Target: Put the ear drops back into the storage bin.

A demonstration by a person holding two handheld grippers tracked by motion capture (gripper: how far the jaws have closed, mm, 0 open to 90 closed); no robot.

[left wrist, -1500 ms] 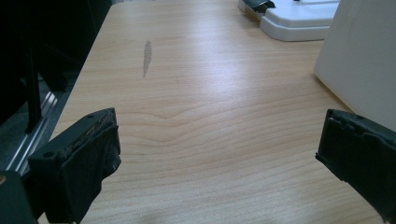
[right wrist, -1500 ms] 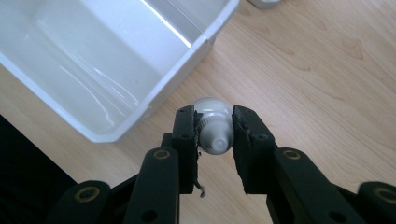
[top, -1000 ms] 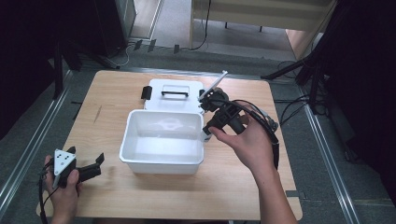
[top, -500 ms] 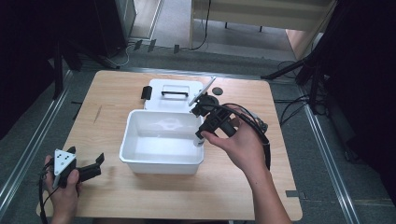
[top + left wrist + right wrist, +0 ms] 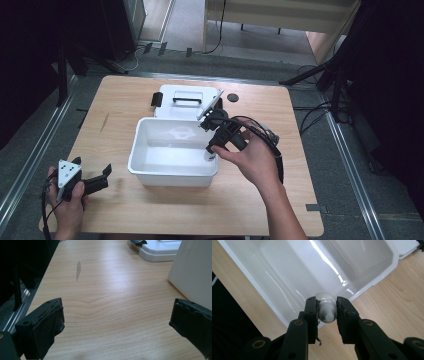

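A white plastic tub [image 5: 172,174] stands open at the middle of the wooden table. My right gripper [image 5: 212,151] hangs over the tub's right rim, pointing down, shut on a small white capped bottle [image 5: 211,156]. In the right gripper view the bottle [image 5: 326,312] sits cap-up between the jaws of that gripper [image 5: 326,307], just inside the tub's wall [image 5: 312,272]. My left gripper [image 5: 105,174] rests open near the table's front left corner. In the left gripper view nothing is held by the left gripper [image 5: 117,320], and the tub's side [image 5: 192,272] is at the right.
The tub's white lid [image 5: 185,102] with a black handle lies flat behind the tub, seen far off in the left gripper view as the lid [image 5: 160,251]. A small black disc [image 5: 232,97] lies right of the lid. Metal rails run along both table sides.
My right gripper has carried the white bottle left and toward the person, from beside the lid down to the tub's right rim. The left gripper has stayed put.
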